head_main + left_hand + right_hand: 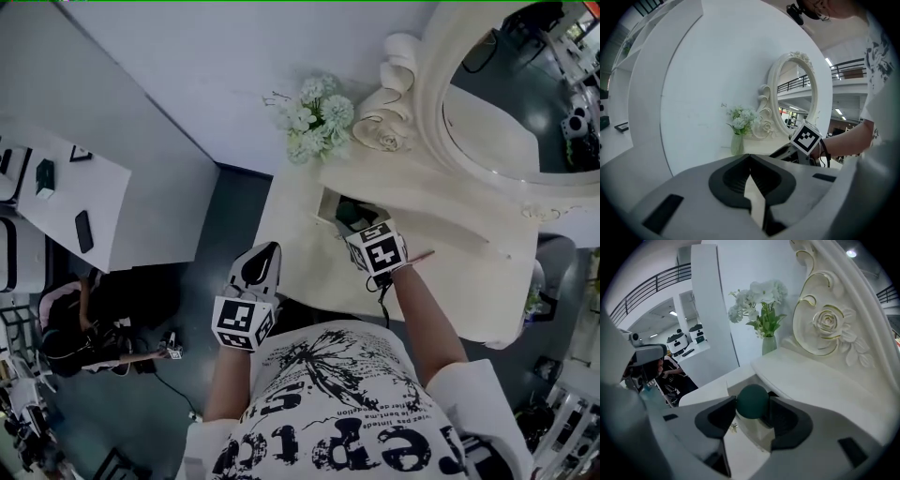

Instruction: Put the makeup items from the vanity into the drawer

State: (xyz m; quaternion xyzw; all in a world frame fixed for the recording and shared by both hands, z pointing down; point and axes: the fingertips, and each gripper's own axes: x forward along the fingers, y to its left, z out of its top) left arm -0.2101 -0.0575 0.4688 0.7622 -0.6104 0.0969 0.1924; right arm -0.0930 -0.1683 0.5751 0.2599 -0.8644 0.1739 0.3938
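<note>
An open drawer shows at the front left of the white vanity. My right gripper reaches into it. In the right gripper view a dark green ball-topped item on a white body stands between the jaws of the right gripper, above the drawer's pale inside. The pads stand right next to the ball and do not visibly squeeze it. My left gripper hangs off the vanity's left front over the dark floor, jaws together and empty, as the left gripper view confirms.
A vase of white flowers and an oval mirror with a carved rose scroll stand at the vanity's back. A white table with small dark things is at left. A person sits low on the floor there.
</note>
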